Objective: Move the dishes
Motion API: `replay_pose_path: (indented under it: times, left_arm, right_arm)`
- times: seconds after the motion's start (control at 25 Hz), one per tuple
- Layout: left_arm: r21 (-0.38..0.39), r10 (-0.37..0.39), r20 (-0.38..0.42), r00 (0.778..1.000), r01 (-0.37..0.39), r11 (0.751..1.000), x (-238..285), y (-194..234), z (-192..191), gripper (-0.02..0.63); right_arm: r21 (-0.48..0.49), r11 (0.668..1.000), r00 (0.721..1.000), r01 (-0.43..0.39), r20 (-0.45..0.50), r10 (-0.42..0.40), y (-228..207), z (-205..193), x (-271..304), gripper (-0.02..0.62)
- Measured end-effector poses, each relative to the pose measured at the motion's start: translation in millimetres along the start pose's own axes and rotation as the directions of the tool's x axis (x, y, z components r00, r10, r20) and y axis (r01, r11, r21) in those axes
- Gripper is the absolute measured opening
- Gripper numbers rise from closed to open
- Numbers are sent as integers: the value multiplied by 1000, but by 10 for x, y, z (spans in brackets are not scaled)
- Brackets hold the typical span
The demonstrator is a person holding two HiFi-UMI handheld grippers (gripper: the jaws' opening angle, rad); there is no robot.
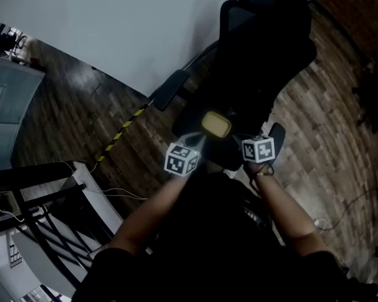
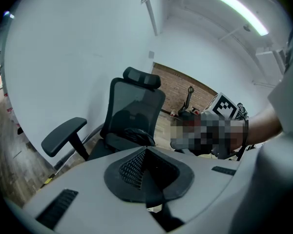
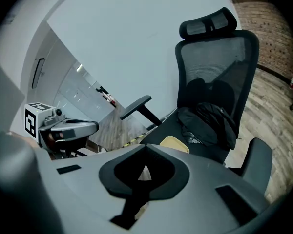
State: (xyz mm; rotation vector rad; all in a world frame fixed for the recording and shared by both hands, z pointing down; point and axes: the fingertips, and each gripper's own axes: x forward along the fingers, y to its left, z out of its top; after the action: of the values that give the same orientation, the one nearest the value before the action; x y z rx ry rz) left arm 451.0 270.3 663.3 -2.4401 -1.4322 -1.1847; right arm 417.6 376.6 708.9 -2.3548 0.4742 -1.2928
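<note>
The right gripper (image 3: 145,155) had its jaws together with nothing between them, and the left gripper (image 2: 146,152) also looked closed and empty. Both were tipped downward, side by side and near each other. Just ahead of them, in the gap between the two, lay the yellow dish (image 1: 215,125). It sat on the seat of a black office chair (image 3: 217,77), close to the seat's near edge. Its longer side ran across, from one gripper toward the other.

Neither gripper was clearly the nearer. The right gripper view showed the dish just past its jaws and a little to the right, while in the left gripper view it was hidden behind the gripper's own body.

A dark bundle of cloth (image 3: 210,123) lay on the seat just behind the dish, so I judged the far side crowded. The armrest (image 3: 135,105) stood well to the left. The near edge looked open toward the wooden floor (image 1: 69,118).
</note>
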Motion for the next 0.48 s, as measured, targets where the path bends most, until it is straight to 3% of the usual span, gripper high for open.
replay_pose_path:
  times: [0.24,0.48]
  left_arm:
    - [23,-48,-44,998,49,999,383,293,96,-9]
    - [54,-104,-114,988,111,992,709,613,108,-9]
  right_arm:
    - [111,993,999,34,-19,-32,-315,31,370,12]
    - [261,962,996,84,-38,-77,-681,-14,833,31]
